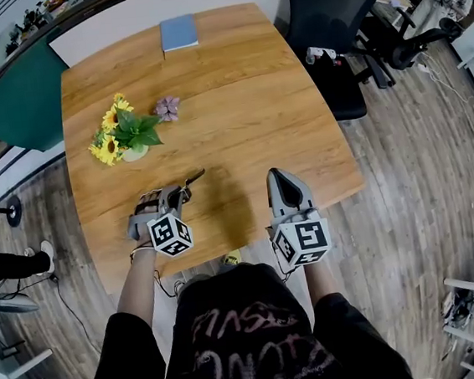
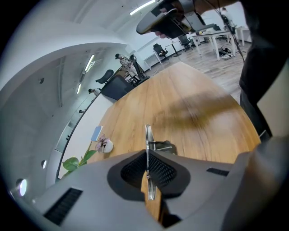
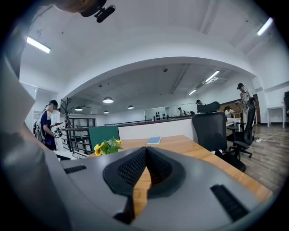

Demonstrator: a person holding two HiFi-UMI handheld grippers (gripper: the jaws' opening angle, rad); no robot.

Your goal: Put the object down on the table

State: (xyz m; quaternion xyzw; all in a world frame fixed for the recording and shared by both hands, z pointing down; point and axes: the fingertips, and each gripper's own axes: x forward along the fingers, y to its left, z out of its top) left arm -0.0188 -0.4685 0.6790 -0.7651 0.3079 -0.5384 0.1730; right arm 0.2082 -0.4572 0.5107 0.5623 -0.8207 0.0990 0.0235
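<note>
Left gripper view — metal object (image 2: 148,135) between jaws of left tool (image 2: 146,157)

Smooth wood with fine grain and a soft sheen on the table (image 1: 234,84); duller wood-look planks on the floor (image 1: 421,173). Matt grey plastic on the left gripper (image 2: 147,155) and the right gripper (image 3: 145,151), with black ribbed, rubbery-looking pads (image 3: 128,168) inside. Thin, bright, glossy metal in the object (image 2: 147,135) between the left pads. Matt white faces with black print on the cubes (image 1: 171,234). Matt blue cover on the book (image 1: 178,31). Black cloth with worn reddish print on the shirt (image 1: 243,327). Dark, matt upholstery on the chair (image 1: 327,7).
</note>
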